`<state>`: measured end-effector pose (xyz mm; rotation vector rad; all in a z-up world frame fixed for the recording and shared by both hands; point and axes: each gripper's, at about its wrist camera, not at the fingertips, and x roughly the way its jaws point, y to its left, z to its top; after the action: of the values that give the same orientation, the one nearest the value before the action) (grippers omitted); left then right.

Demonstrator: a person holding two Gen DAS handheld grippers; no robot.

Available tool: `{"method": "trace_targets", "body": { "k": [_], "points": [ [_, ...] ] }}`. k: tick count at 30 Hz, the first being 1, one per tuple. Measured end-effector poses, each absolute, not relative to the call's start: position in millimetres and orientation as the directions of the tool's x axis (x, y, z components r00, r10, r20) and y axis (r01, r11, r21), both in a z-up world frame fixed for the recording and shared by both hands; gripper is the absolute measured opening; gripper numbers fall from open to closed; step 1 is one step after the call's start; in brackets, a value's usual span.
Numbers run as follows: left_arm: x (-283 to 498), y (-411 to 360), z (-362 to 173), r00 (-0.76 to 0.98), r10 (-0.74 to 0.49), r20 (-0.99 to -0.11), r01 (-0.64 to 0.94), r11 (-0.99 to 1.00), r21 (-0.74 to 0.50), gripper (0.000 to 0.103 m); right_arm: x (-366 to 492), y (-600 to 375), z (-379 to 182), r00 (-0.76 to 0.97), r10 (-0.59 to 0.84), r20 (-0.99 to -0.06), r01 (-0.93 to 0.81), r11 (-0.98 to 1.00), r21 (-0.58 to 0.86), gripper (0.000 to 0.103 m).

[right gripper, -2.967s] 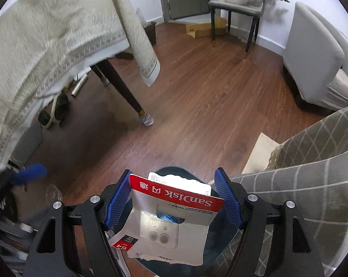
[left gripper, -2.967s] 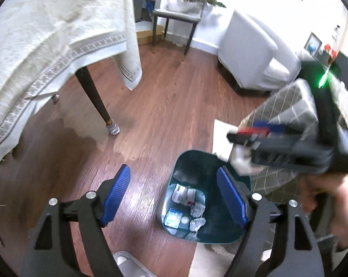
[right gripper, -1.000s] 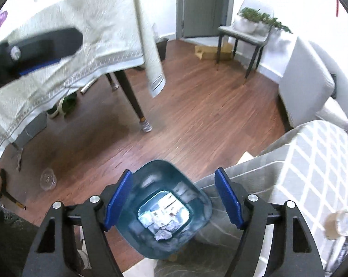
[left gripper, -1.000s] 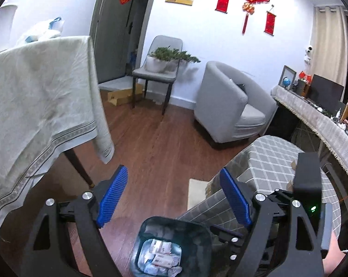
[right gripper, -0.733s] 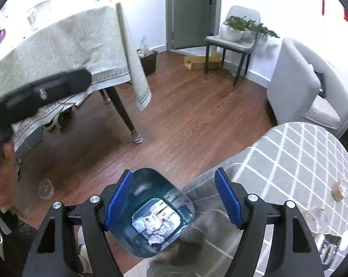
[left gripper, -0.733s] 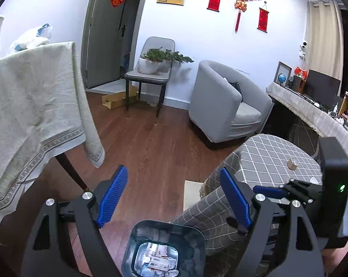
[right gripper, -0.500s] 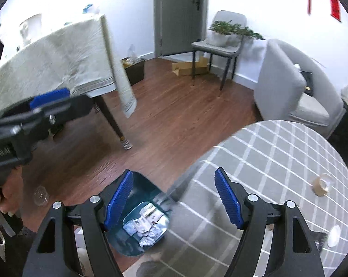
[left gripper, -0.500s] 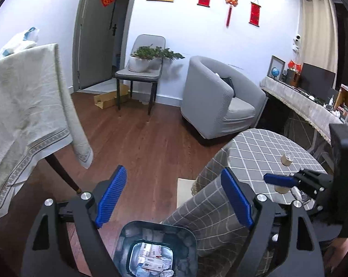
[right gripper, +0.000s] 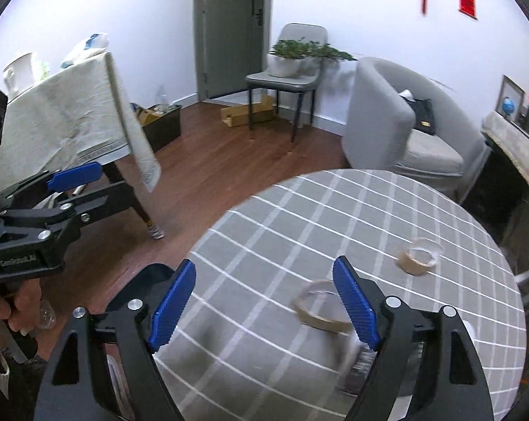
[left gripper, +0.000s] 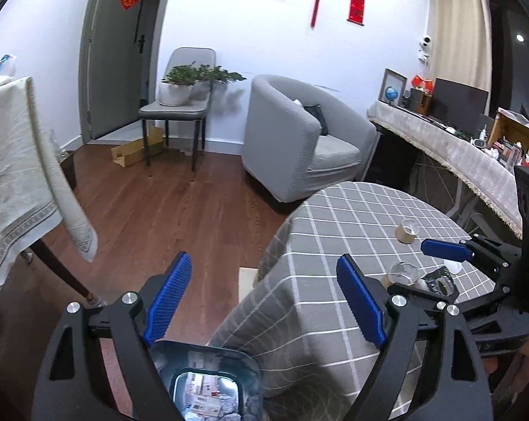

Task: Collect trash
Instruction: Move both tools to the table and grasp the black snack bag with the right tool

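A teal trash bin (left gripper: 208,379) with paper packets inside stands on the floor below my left gripper (left gripper: 264,298), which is open and empty. My right gripper (right gripper: 264,301) hovers over the round table with a grey checked cloth (right gripper: 299,228); its jaws are opening and nothing is between them. On the cloth lie a blurred tape ring (right gripper: 320,310) near the right pad and a tape roll with a clear cup (right gripper: 418,258) farther right. The left wrist view also shows a dark wrapper (left gripper: 439,282) under the right gripper (left gripper: 436,270).
A table draped in cream cloth (left gripper: 15,175) stands at the left, its dark leg on the wood floor. A grey armchair (left gripper: 299,140), a chair bearing a potted plant (left gripper: 180,105) and a long cluttered desk (left gripper: 457,140) line the far side.
The right gripper held a SanDisk card pack over the bin three seconds ago and is now empty. Both grippers have swung up and right, from the bin toward the round table.
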<state>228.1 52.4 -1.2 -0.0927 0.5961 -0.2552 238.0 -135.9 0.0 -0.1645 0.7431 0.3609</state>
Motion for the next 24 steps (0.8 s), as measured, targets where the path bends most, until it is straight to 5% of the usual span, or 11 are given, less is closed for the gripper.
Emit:
{"method": "trace_targets", "body": {
  "k": [24],
  "points": [
    [246,-36,-19,0.749,-0.345,-0.566,0.316,0.936,-0.152,0.087,244,-223,-53,0.588,0.164,-0.792,-0.273,0.962,-0.004,0.093]
  ]
}}
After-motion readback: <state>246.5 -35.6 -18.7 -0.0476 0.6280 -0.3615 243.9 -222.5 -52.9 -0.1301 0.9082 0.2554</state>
